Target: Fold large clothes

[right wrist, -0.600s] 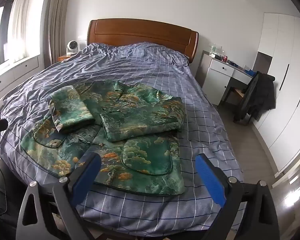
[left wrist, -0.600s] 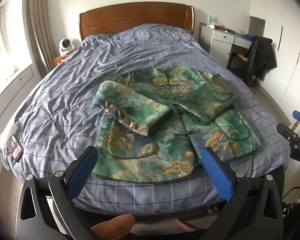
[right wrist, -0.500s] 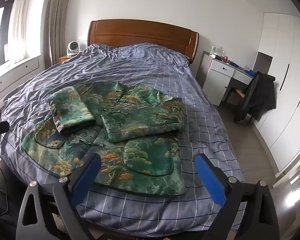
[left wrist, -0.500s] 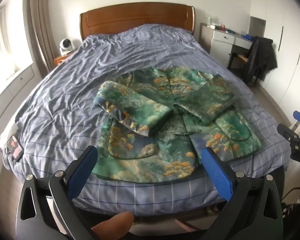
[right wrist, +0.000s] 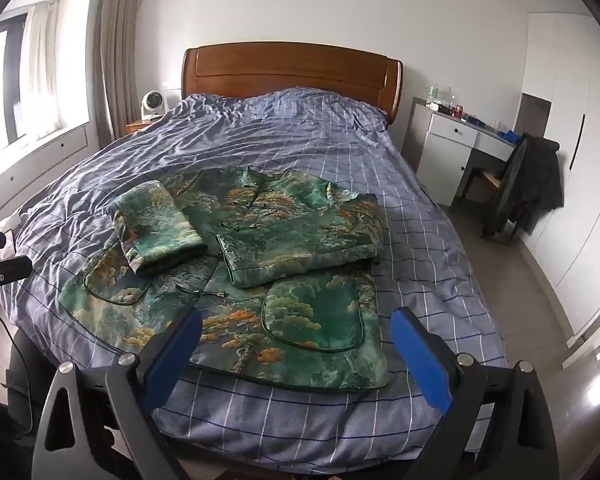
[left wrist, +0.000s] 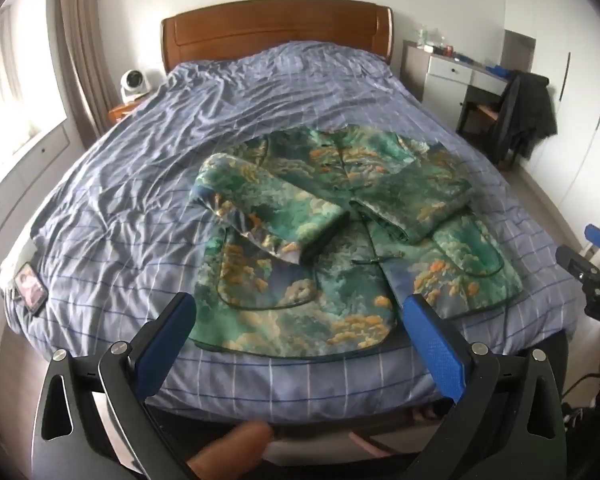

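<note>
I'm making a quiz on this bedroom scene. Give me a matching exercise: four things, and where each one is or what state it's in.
Things:
1. green jacket
2. small fan
3. dark coat
4. left gripper

States or places:
A. hung over a chair by the desk
B. open, holding nothing
C. sleeves folded in, flat on the bed
D. on the nightstand left of the headboard

Pairs: 1-C, 2-D, 3-A, 4-B

Green jacket (right wrist: 260,264) with orange cloud-and-tree print lies on blue checked bedding (right wrist: 400,216) before brown headboard (right wrist: 292,68).

Desk clutter (right wrist: 456,110) too small to identify.
</note>
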`<state>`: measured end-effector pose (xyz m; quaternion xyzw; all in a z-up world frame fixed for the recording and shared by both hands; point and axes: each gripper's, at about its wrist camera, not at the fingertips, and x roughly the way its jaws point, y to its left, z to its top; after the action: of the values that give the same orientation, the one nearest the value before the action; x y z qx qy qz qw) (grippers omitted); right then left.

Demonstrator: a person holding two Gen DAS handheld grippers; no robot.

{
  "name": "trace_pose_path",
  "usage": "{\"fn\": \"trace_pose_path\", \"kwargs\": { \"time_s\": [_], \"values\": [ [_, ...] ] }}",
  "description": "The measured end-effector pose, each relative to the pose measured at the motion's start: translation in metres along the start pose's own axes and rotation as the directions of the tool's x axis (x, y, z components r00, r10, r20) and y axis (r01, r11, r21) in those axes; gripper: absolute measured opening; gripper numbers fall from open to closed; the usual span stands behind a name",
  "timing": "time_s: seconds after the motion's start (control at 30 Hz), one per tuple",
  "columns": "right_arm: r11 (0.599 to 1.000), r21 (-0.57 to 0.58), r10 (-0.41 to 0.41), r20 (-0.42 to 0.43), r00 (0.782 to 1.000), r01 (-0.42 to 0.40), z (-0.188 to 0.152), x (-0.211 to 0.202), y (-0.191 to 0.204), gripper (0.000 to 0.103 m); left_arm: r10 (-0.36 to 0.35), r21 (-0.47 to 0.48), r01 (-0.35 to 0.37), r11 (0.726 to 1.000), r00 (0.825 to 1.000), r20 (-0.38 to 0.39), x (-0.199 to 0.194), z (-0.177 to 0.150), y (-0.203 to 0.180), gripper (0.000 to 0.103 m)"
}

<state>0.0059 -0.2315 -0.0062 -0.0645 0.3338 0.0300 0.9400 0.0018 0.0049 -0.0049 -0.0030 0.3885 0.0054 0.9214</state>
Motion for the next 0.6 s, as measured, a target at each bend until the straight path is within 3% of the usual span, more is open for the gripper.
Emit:
{"fn": "trace_pose_path", "kwargs": {
  "time_s": [0.6],
  "values": [
    [0.999,0.036,0.015,-0.029,0.999,-0.014,-0.0012,0.0047,-0.0009,0.097,-0.008,0.007,0.008,1.0,1.0,-0.004,0.0025,0.0001,-0.0038,0.103]
  ]
}}
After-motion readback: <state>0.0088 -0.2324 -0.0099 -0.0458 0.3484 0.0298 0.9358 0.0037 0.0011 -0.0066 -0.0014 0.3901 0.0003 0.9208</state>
